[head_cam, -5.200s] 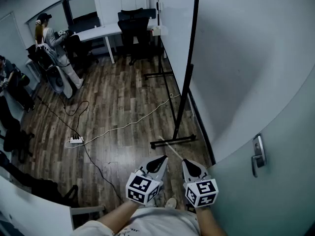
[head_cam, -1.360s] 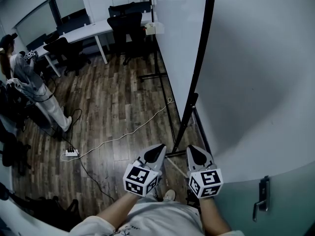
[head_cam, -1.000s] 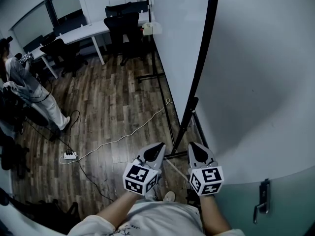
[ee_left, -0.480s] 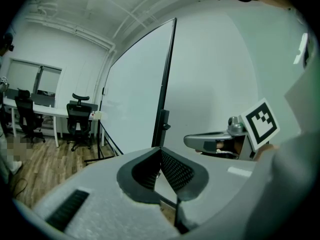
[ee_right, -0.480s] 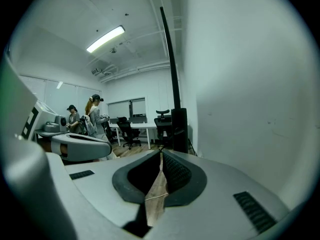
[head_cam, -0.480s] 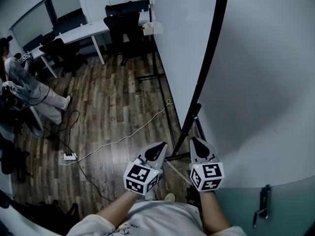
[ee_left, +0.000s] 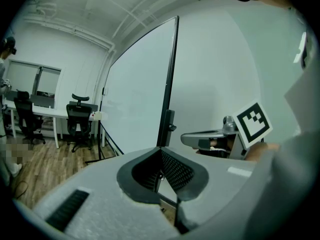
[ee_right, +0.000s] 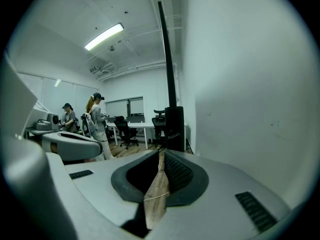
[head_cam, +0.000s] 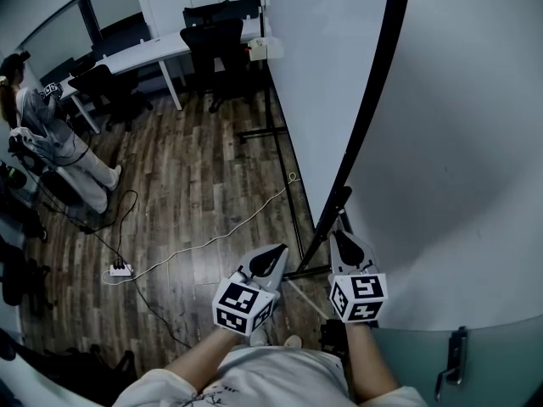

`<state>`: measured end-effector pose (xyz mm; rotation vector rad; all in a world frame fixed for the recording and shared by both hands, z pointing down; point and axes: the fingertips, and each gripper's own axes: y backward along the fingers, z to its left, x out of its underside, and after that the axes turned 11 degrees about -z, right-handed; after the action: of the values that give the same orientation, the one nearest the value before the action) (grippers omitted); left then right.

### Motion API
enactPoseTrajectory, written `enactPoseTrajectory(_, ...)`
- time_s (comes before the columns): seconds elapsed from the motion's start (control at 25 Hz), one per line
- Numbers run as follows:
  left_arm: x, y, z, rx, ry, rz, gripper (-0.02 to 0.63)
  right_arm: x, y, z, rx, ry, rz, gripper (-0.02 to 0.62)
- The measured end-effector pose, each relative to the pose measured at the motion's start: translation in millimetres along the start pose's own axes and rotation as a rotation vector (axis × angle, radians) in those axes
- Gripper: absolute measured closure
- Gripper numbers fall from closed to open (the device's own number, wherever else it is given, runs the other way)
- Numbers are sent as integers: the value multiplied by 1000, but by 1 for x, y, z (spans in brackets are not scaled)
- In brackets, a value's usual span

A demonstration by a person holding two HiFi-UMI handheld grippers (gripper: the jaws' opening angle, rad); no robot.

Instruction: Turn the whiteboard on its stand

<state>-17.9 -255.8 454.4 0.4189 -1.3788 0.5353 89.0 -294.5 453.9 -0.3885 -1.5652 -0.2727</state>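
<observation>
Now the whiteboard (head_cam: pixel 441 142) stands upright at two o'clock from me, its black edge (head_cam: pixel 373 83) running from twelve o'clock down to the stand's post (head_cam: pixel 333 210). My right tongs (head_cam: pixel 345 237) are pinched together on nothing, just beside that post. The left tongs (head_cam: pixel 277 251), likewise closed and empty, sit at nine o'clock from them, farther from the board. I judge the right hand better placed to swing the edge.
</observation>
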Motion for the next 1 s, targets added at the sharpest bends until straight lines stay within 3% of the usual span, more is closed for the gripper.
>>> enactPoseTrajectory(0.52, 2, -8, 15, -18, 9, 6, 597, 9, -32, -13, 13, -8, 24, 455)
enactPoseTrajectory(1.0, 8, -8, 19, -32, 20, 19, 597, 20, -59, -25, 31, -24, 45, 408)
